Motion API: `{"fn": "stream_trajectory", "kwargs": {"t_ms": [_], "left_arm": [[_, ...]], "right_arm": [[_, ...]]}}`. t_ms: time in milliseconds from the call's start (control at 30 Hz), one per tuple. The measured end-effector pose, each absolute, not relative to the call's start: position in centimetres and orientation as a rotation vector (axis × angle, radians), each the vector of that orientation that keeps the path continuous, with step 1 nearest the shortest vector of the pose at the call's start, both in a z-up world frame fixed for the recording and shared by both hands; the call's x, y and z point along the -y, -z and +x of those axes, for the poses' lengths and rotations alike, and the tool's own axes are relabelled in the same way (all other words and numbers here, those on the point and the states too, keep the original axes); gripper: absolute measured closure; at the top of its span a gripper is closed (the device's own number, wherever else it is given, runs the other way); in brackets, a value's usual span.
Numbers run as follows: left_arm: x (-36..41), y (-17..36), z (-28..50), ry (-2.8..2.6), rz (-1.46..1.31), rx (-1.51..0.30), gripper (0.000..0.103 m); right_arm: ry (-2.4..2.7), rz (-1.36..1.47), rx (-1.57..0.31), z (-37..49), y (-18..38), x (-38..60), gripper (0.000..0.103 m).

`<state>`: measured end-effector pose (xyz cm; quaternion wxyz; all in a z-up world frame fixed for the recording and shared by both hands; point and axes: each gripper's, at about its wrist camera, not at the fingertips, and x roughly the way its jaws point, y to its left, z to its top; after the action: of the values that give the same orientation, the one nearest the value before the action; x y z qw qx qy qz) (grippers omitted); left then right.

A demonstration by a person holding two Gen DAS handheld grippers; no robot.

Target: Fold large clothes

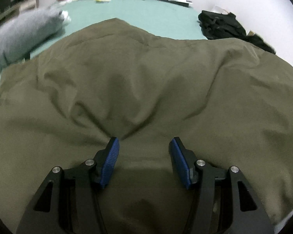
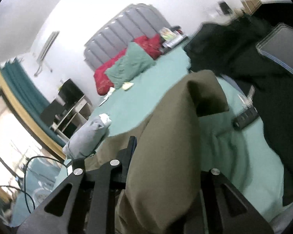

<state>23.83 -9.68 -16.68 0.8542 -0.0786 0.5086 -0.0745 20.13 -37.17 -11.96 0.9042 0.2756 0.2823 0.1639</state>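
A large olive-green garment lies spread over a teal bed sheet. My left gripper is open just above the cloth, its blue pads apart with nothing between them. In the right wrist view a thick fold of the same olive garment runs between my right gripper's black fingers and hides the right finger. The right gripper is shut on this fold and lifts it off the sheet.
A grey folded garment lies left on the bed. Black clothing lies at the right. Red and green pillows sit by the grey headboard. A black remote lies on the sheet. A grey tray is at far right.
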Motion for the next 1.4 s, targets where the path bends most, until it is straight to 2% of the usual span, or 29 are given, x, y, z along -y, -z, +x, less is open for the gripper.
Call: {"fn": "stream_trajectory", "kwargs": {"t_ms": [167,367,600,767,867,1067,1167,1200,1233,1267,1300,1400], "left_arm": [[4.9,13.5,20.5,0.213,-0.175,-0.988,0.044],[-4.5,10.9,16.6,0.192,-0.180,-0.898,0.044],[-15.2,10.9,14.3,0.103,-0.238,-0.831,0.044],[-21.7,12.8,13.3,0.024,-0.437,-0.837,0.044],[-24.5,13.5,12.4,-0.006,-0.528,-0.822,0.044],[-27.5,13.7,11.5,-0.010,-0.674,-0.767,0.044],[-27.0,13.5,11.9,0.015,-0.671,-0.761,0.044],[-26.6,13.3,12.2,0.035,-0.657,-0.759,0.044],[-26.2,12.9,12.1,0.059,-0.638,-0.753,0.044],[-25.7,12.5,12.4,0.077,-0.622,-0.750,0.044],[-25.0,11.9,12.6,0.104,-0.603,-0.743,0.044],[-22.8,9.8,13.4,0.174,-0.554,-0.717,0.044]], "right_arm": [[-0.365,0.418,-0.558,19.6,7.4,32.0,0.082],[-0.406,0.236,-0.556,19.5,3.9,24.3,0.082],[-0.526,0.049,-0.567,20.1,3.4,13.4,0.083],[-0.655,-0.057,-0.638,20.8,6.4,5.1,0.086],[-0.741,-0.096,-0.738,20.8,10.3,0.7,0.090],[-0.884,-0.206,-0.935,18.7,19.1,-5.5,0.089],[-0.948,-0.187,-0.999,18.1,20.9,-5.3,0.082],[-0.967,-0.194,-0.988,17.7,20.6,-5.0,0.068],[-1.012,-0.197,-0.976,17.1,20.0,-4.6,0.044],[-1.043,-0.201,-0.955,16.3,19.2,-4.0,0.036],[-1.055,-0.209,-0.928,15.6,18.1,-3.8,0.031],[-1.055,-0.264,-0.836,13.6,15.3,-1.9,0.031]]}}
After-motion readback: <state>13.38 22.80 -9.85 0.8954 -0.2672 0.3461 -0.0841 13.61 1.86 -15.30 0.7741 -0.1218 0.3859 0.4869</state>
